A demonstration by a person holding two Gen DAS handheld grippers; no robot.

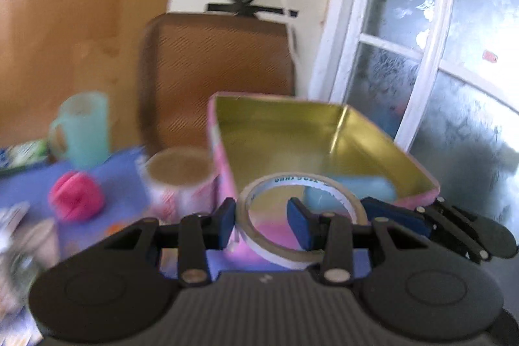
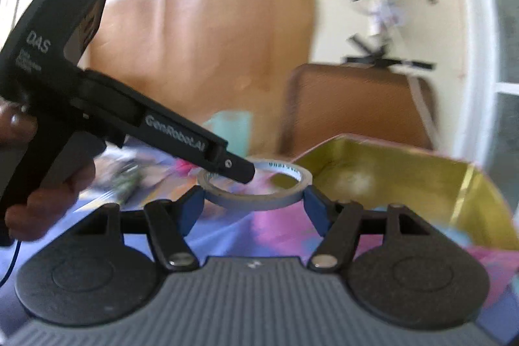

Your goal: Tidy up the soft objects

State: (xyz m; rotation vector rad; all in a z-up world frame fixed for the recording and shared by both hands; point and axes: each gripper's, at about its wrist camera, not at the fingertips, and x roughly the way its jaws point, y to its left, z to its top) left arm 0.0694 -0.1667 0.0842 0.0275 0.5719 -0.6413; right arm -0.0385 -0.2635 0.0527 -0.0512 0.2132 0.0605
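A white tape roll (image 1: 301, 216) is held in the air in front of a pink tin (image 1: 418, 200) with a gold inside. My left gripper (image 1: 264, 224) grips one side of the ring, one finger outside and one inside. My right gripper (image 2: 254, 205) spans the whole tape roll (image 2: 256, 198), its fingers against both outer sides. The right gripper's fingers (image 1: 399, 213) show at the roll's right in the left wrist view. The left gripper's fingers (image 2: 238, 167) reach onto the roll in the right wrist view. A light blue soft block (image 1: 353, 190) lies in the tin.
A pink ball (image 1: 76, 195), a wide tape roll (image 1: 178, 180) and a teal mug (image 1: 82, 128) stand on the blue cloth (image 1: 123, 158) at left. A brown tray (image 1: 217, 70) leans behind the tin. Glass panes (image 1: 454, 54) are at right.
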